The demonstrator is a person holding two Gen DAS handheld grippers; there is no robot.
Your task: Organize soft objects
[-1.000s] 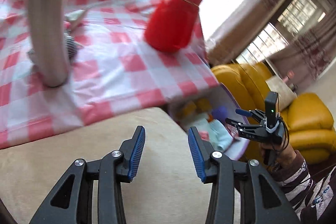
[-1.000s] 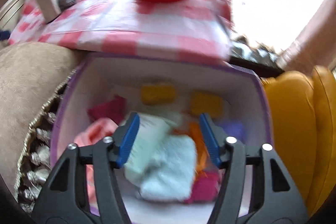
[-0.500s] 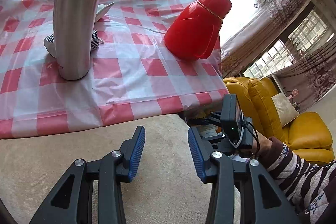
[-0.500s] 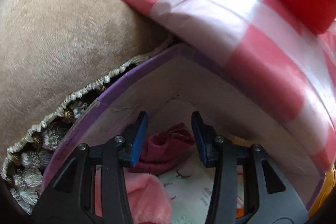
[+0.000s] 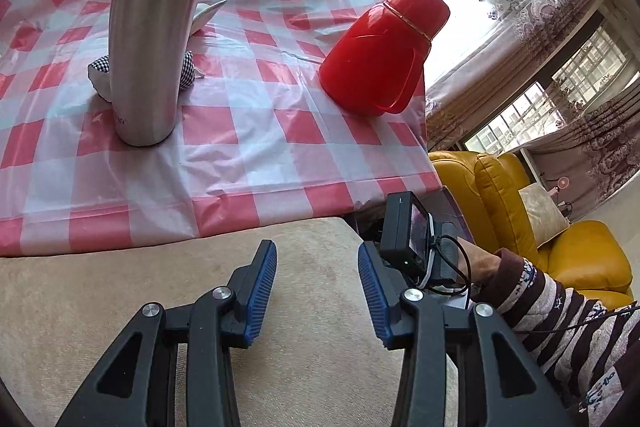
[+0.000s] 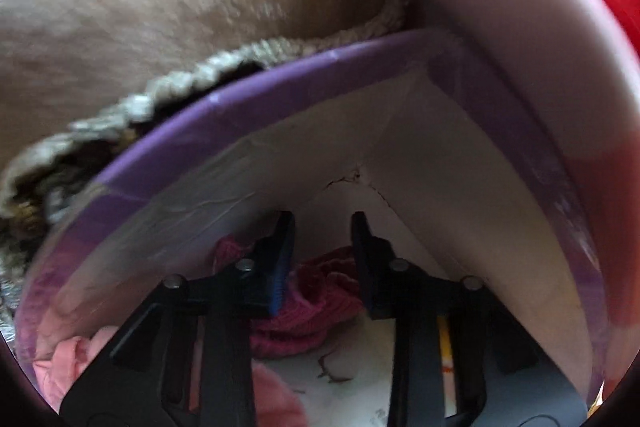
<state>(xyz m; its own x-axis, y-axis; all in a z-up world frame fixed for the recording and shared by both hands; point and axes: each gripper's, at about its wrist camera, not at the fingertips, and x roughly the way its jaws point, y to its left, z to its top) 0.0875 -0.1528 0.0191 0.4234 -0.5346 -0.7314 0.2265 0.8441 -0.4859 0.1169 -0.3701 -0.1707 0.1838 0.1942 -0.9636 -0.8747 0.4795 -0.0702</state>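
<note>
A dark pink knitted cloth (image 6: pixel 320 303) lies crumpled in the near corner of a purple-rimmed box (image 6: pixel 280 75), with a paler pink cloth (image 6: pixel 76 359) bunched at the box's left wall. The right gripper (image 6: pixel 322 259) points steeply down into that corner, its jaws closing with the dark pink cloth between them; whether the pads already press it cannot be told through the blur. This looks like the pick-up step of sorting the soft items: the next move likely calls for a full clench on the knit, then a straight lift clear of the box wall. Left of the box sits a beige cushion (image 5: pixel 160 275) edged in braided trim. Above that cushion the left gripper (image 5: pixel 316 291) hovers, jaws apart and empty. Farther off, a red-checked tablecloth (image 5: pixel 240 131) carries a steel flask (image 5: pixel 156 27), a red jug (image 5: pixel 380 51) and a small checked pouch (image 5: pixel 186 69). A yellow sofa (image 5: pixel 500 187) stands at right.
</note>
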